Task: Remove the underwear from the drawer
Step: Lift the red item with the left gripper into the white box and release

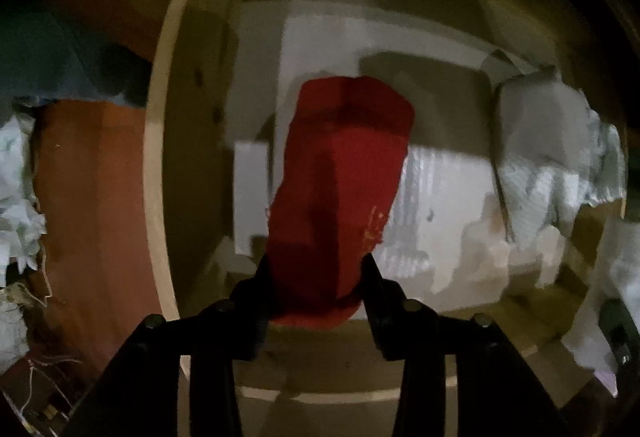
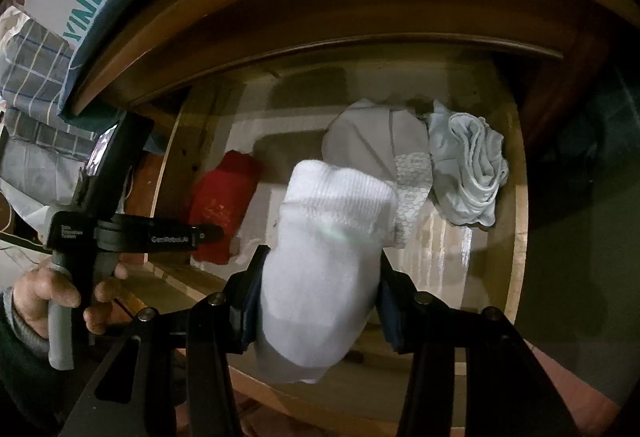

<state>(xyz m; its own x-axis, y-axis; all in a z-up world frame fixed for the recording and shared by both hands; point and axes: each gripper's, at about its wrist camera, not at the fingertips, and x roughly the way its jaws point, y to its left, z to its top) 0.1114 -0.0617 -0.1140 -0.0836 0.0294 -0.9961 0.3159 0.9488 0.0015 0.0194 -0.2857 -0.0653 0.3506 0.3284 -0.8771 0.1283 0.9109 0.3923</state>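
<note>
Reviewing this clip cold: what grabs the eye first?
The red folded garment between the left gripper fingers, at the left of the open drawer. Next, the white sock clamped in the right gripper, in front of a crumpled pale cloth at the drawer's right.

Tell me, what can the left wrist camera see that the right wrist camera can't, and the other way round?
Only the left wrist view shows the reddish-brown floor beside the drawer and the left gripper closed on the red garment from above.

Only the right wrist view shows the right gripper holding a white sock, a person's hand on the left tool's handle, and the checked cloth.

Both show the open drawer, the red garment and the pale bundled cloth at the drawer's far side.
</note>
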